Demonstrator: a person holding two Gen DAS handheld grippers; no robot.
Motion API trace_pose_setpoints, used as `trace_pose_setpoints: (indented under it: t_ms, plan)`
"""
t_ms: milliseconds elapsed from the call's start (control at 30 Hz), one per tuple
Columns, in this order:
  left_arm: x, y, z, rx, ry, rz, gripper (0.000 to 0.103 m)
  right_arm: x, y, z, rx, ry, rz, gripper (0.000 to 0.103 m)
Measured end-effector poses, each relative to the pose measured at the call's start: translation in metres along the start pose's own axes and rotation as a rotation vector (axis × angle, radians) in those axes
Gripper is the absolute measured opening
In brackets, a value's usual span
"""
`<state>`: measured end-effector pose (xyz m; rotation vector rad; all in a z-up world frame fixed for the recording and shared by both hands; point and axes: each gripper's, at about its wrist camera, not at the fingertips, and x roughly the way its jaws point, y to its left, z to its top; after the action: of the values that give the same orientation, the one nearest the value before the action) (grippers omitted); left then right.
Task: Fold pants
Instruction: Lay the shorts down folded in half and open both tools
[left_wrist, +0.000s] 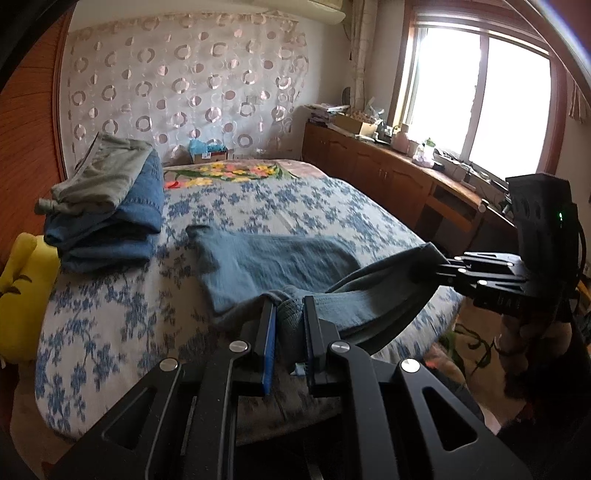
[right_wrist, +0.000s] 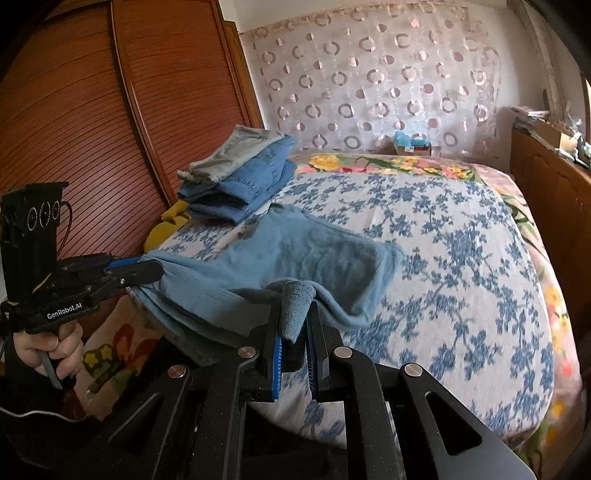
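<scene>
1. Black-framed, with blue pads, the left hand-held gripper (left_wrist: 290, 314) is closed on a bunched edge of the light blue soft-fabric pants (left_wrist: 273, 264), with cloth pinched between its fingers at the near edge of the bed.
2. Likewise black with blue pads, the right hand-held gripper (right_wrist: 295, 317) is clamped on another bunched corner of the same edge; a thick fold of the fabric stands up between its jaws.
3. Between the two grips the cloth is raised off the blue-flowered white bedspread (left_wrist: 110, 332), while the far part of the pants lies flat on the bed, reaching toward its middle.
4. Well apart from them, at the bed's far left corner, sits a stack of folded garments (left_wrist: 107, 210): blue denim beneath, a grey-green piece on top. Those look finished.
5. My judgement: this pair is partway done. It appears already doubled lengthwise, though blur makes the layers hard to count, and the lifted near end looks ready to be carried over the resting far end.
6. Left to do, as I read it: lay that fold down, square the edges, perhaps fold once more, then add the bundle to the stack.
</scene>
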<state>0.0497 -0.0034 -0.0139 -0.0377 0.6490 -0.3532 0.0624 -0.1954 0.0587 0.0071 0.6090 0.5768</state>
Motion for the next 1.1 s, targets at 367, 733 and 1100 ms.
trace_pose_setpoints:
  t_ms: [367,733,1100]
  plan:
    - [0.031,0.013,0.04,-0.02,-0.056,0.016,0.014,0.043,-0.022,0.024,0.039,-0.051,-0.025,0.011]
    - [0.063,0.028,0.046,-0.05,-0.029,0.06,0.019,0.084,-0.028,0.033,0.046,-0.006,-0.047,0.011]
    - [0.064,0.036,0.036,-0.058,-0.021,0.06,0.06,0.103,-0.032,0.038,0.037,0.021,-0.089,0.024]
